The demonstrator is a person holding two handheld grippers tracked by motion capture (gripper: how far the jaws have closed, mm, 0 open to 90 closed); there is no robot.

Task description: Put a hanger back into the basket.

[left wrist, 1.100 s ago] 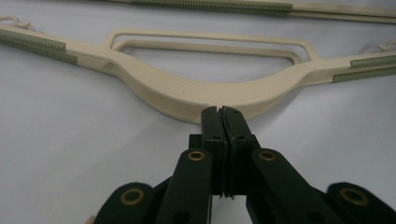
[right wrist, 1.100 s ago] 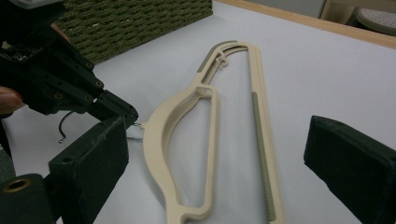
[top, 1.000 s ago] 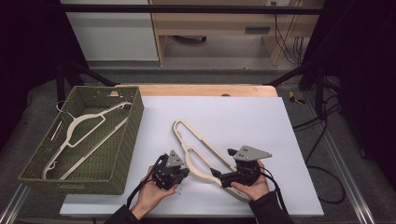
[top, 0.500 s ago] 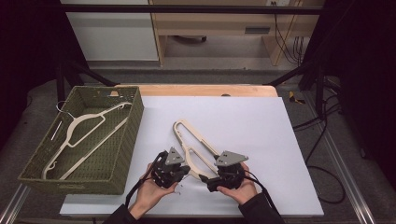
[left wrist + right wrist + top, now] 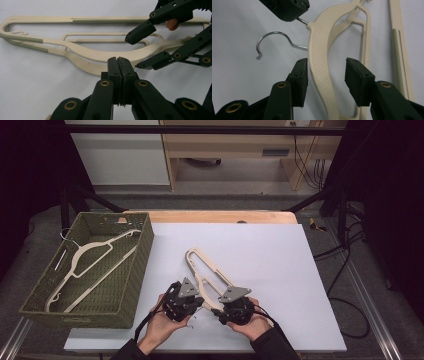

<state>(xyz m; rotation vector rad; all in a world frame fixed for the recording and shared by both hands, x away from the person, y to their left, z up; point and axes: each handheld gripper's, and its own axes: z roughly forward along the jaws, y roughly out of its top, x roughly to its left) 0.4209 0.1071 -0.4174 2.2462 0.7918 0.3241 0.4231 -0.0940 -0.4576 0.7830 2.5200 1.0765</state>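
Note:
Two cream hangers [image 5: 207, 270] lie stacked on the white table, their necks toward the person. My left gripper [image 5: 199, 303] is shut at that neck [image 5: 105, 56]. In the right gripper view a thin metal hook wire [image 5: 302, 21] runs from the hanger into the left gripper [image 5: 287, 7]. A second metal hook [image 5: 272, 33] lies loose beside it. My right gripper [image 5: 326, 72] straddles a hanger shoulder [image 5: 320, 50]. Its jaws have just been closing; the left pad is almost on the plastic, the right pad stands apart. The right gripper [image 5: 143, 48] also shows from the left gripper view.
A green woven basket [image 5: 131, 285] stands at the table's left with another cream hanger [image 5: 95, 257] inside. A wooden strip [image 5: 210, 216] borders the table's far edge. Cables [image 5: 345, 270] hang off the right side.
My right gripper has moved left and nearer the person, up to the hanger's neck beside the left gripper, and its jaws have narrowed around the hanger. The left gripper has stayed put.

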